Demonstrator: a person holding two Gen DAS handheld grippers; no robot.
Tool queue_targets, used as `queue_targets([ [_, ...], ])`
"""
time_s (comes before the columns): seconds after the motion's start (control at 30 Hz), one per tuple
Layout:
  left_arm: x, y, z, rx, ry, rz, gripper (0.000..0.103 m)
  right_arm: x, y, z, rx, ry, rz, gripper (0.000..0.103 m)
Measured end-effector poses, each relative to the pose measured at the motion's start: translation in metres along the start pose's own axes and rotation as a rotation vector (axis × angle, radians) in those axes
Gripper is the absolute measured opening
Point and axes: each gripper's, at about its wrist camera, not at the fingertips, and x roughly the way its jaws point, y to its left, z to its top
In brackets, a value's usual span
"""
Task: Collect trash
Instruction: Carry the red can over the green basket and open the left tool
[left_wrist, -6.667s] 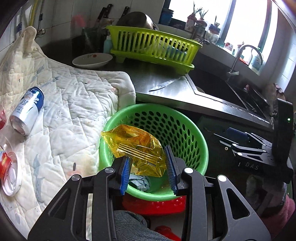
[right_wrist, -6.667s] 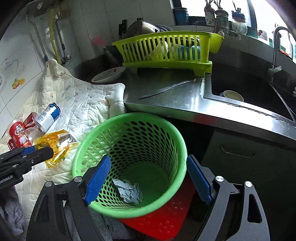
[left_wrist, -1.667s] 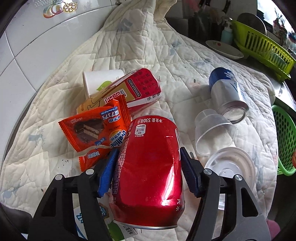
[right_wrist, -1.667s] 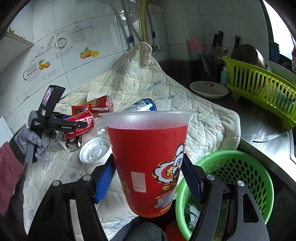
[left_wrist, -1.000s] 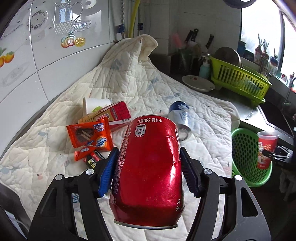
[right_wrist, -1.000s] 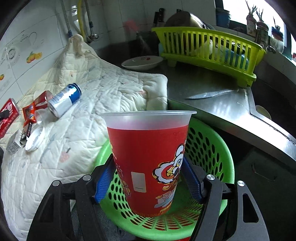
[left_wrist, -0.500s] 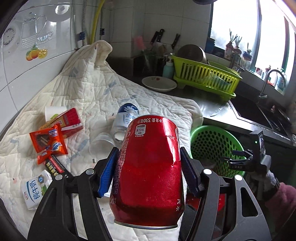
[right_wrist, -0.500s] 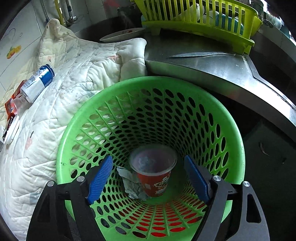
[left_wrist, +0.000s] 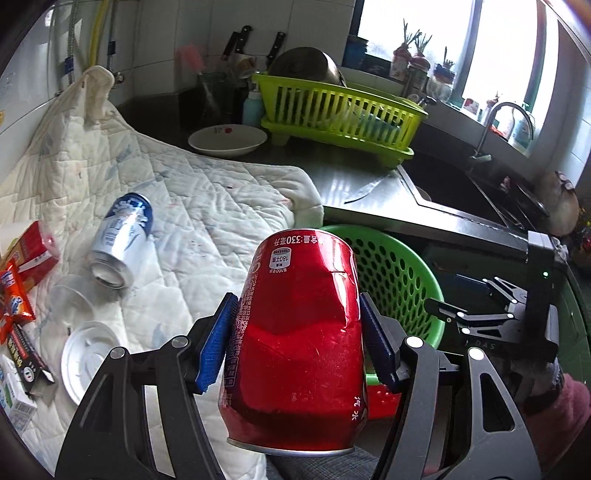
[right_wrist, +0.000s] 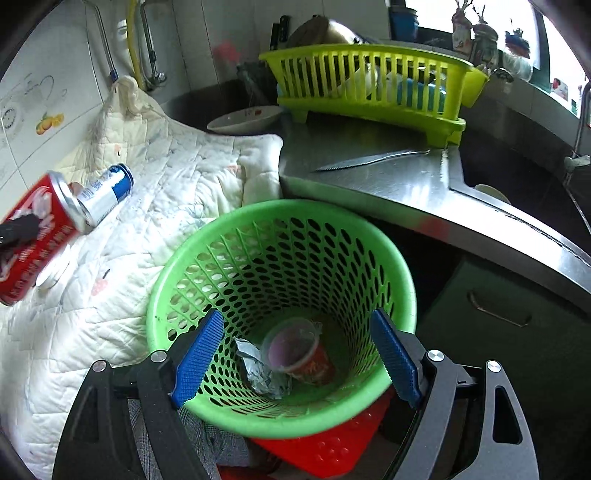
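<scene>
Two grippers in view. Left gripper (left_wrist: 299, 338) clamps dented red can (left_wrist: 299, 332), held in air near-left of green basket (left_wrist: 402, 280). Right gripper (right_wrist: 295, 354) spread wide, empty, over basket interior w/ red cup (right_wrist: 299, 350) + crumpled foil (right_wrist: 258, 373). Blue-white can (left_wrist: 123, 238) lies on quilt (left_wrist: 207, 206), far left.

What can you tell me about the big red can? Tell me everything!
The red can is shiny metal with white printing, including "330" near one end. Its side is dented. The left gripper squeezes it between blue pads, holding it in the air, tilted, beside the green basket. Only the pads touch it.
</scene>
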Motion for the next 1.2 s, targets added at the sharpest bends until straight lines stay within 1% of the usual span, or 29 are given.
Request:
queue_targets([
  [0.17, 0.034, -0.022, 0.002, 0.007, 0.057, -0.027, 0.064, -0.020, -0.012, -0.006, 0.032, -0.030, -0.006, 0.079],
  [0.3, 0.059, -0.035, 0.001, 0.012, 0.101, -0.050, 0.064, -0.029, -0.024, -0.012, 0.055, -0.039, -0.014, 0.079],
  [0.47, 0.086, -0.054, -0.001, 0.047, 0.134, -0.066, 0.065, -0.033, -0.039, -0.016, 0.093, -0.045, -0.011, 0.079],
  [0.53, 0.097, -0.059, -0.002, 0.047, 0.154, -0.094, 0.065, -0.035, -0.043, -0.018, 0.100, -0.048, -0.010, 0.080],
  [0.63, 0.113, -0.067, -0.004, 0.051, 0.180, -0.115, 0.065, -0.038, -0.046, -0.021, 0.106, -0.051, -0.014, 0.080],
  [0.8, 0.136, -0.084, -0.006, 0.070, 0.207, -0.133, 0.065, -0.039, -0.055, -0.026, 0.129, -0.051, -0.016, 0.080],
  [0.83, 0.139, -0.086, -0.007, 0.074, 0.209, -0.147, 0.066, -0.039, -0.056, -0.027, 0.135, -0.050, -0.017, 0.080],
  [0.9, 0.144, -0.093, -0.009, 0.090, 0.209, -0.152, 0.066, -0.039, -0.059, -0.028, 0.141, -0.047, -0.017, 0.080],
  [0.93, 0.146, -0.095, -0.009, 0.093, 0.208, -0.160, 0.070, -0.040, -0.060, -0.028, 0.143, -0.047, -0.018, 0.080],
  [0.97, 0.147, -0.096, -0.010, 0.093, 0.204, -0.165, 0.076, -0.040, -0.061, -0.029, 0.143, -0.047, -0.018, 0.080],
  [1.07, 0.145, -0.097, -0.011, 0.086, 0.188, -0.191, 0.078, -0.041, -0.063, -0.030, 0.147, -0.048, -0.018, 0.080],
  [1.2, 0.135, -0.090, -0.013, 0.074, 0.172, -0.179, 0.079, -0.042, -0.061, -0.029, 0.145, -0.050, -0.012, 0.080],
])
